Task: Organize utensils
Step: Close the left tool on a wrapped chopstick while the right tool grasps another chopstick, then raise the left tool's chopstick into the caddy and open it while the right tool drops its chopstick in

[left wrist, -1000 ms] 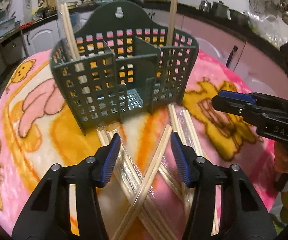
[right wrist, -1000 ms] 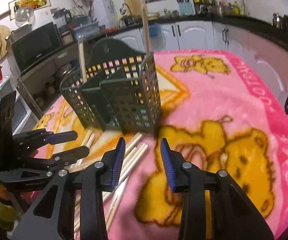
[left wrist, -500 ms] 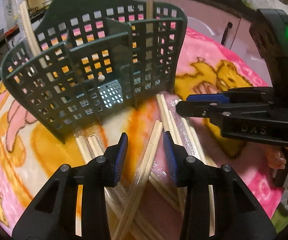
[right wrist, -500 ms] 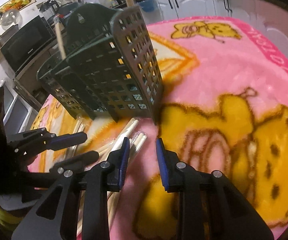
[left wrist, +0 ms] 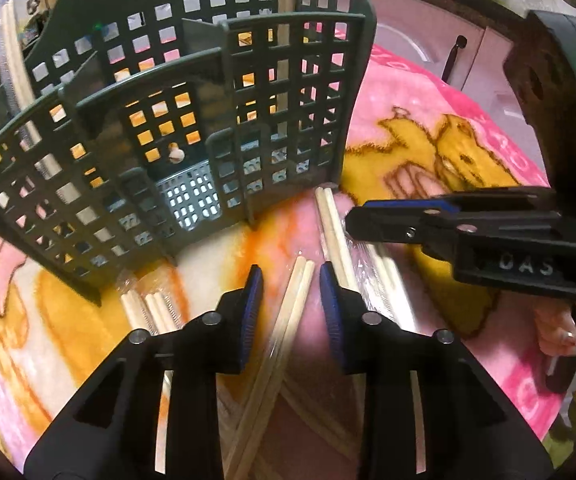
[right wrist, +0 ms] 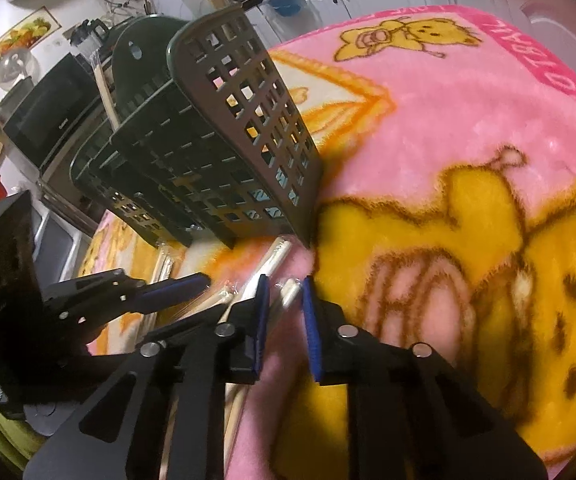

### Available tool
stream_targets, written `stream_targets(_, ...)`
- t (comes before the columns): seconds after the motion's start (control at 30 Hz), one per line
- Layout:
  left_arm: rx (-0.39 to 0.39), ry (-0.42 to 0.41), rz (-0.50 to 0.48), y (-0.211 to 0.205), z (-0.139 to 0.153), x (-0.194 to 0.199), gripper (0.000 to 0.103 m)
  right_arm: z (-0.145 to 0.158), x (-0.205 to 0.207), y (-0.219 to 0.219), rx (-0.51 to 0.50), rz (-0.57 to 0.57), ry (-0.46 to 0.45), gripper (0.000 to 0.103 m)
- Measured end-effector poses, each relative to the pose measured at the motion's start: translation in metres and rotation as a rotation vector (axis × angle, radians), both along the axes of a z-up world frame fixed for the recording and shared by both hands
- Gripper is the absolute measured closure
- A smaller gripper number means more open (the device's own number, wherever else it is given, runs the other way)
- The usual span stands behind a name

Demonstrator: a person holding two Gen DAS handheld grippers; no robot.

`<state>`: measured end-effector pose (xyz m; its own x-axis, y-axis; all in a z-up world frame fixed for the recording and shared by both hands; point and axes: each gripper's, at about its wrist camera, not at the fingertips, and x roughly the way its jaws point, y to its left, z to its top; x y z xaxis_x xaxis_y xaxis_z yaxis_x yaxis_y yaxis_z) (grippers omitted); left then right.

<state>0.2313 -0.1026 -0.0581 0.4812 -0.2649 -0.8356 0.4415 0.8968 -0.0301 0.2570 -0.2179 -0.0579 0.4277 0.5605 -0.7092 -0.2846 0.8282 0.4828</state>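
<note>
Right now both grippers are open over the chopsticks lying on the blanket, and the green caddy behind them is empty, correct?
Not quite: the caddy is not empty. The left wrist view shows chopsticks standing in it. Both grippers, left and right, are open over the loose chopsticks.

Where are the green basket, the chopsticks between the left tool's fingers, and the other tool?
Basket [left wrist: 280, 128]: left wrist view, front grid wall.
Chopsticks [left wrist: 293, 304]: left wrist view, shafts near the tips.
Right tool [left wrist: 351, 222]: left wrist view, its fingertips.

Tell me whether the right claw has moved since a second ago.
Yes. The right claw has moved toward the dark green plastic utensil caddy and now straddles a wrapped pair of wooden chopsticks.
</note>
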Motion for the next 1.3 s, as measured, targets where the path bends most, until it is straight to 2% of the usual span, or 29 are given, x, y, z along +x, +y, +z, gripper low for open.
stream_targets(0.07, -0.005, 0.006, 0.003, -0.002, -0.001, 0.003, 0.092, 0.005, -0.004, -0.003, 0.005, -0.009, -0.018, 0.093)
stream_targets(0.17, -0.007, 0.006, 0.008, -0.001, -0.001, 0.003, 0.096, 0.014, -0.009, -0.008, 0.006, -0.019, -0.045, 0.095)
stream_targets(0.43, -0.071, -0.022, 0.024, 0.022, 0.022, -0.008, 0.100, 0.037, -0.020, -0.009, -0.002, -0.019, -0.119, 0.095)
stream_targets(0.9, -0.230, -0.178, 0.091, 0.075, 0.102, -0.033, 0.100, 0.114, -0.056, 0.014, -0.029, 0.043, -0.365, 0.096)
stream_targets(1.3, -0.325, -0.305, 0.149, 0.096, 0.151, -0.045, 0.100, 0.161, -0.074, 0.022, -0.019, 0.045, -0.522, 0.096)
